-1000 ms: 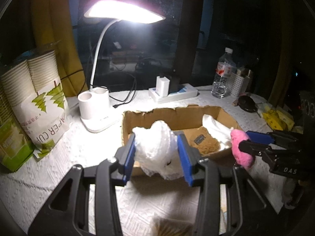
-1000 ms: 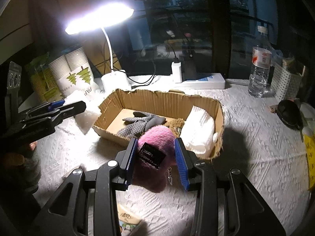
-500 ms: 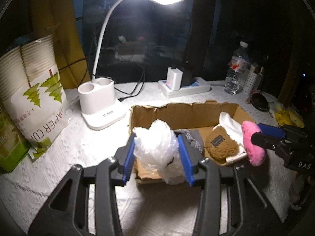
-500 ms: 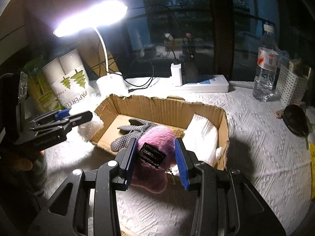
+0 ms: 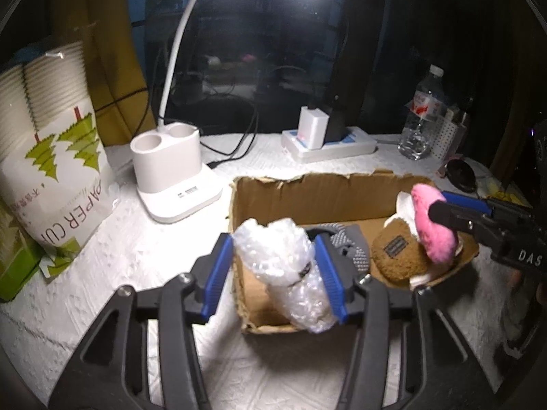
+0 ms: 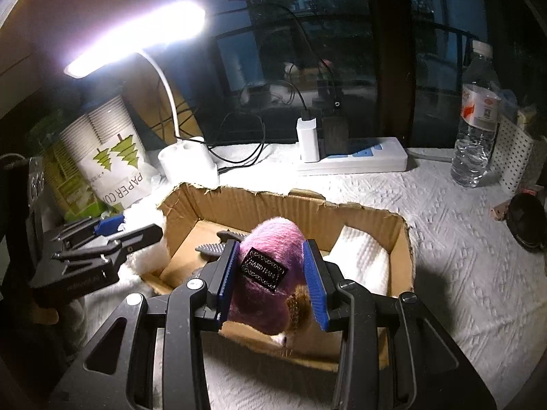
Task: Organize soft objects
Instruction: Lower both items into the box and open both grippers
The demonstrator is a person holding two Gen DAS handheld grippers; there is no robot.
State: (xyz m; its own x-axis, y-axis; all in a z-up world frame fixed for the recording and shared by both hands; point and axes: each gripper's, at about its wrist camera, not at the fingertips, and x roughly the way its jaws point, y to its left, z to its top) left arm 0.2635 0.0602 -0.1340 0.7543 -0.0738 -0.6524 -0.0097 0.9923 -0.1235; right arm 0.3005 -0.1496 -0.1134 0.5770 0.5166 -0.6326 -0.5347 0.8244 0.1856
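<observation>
We see the left gripper (image 5: 275, 275) over the near corner of the shallow brown cardboard box (image 5: 307, 191), its jaws just easing apart, a crumpled clear bubble-wrap wad (image 5: 287, 273) still touching both blue pads. The right gripper (image 6: 271, 276) clamps a fuzzy pink plush pouch (image 6: 270, 273) above the box's right end.

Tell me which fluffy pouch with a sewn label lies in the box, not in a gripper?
The brown pouch lies in the cardboard box; the pink pouch is held by the right gripper.
</observation>
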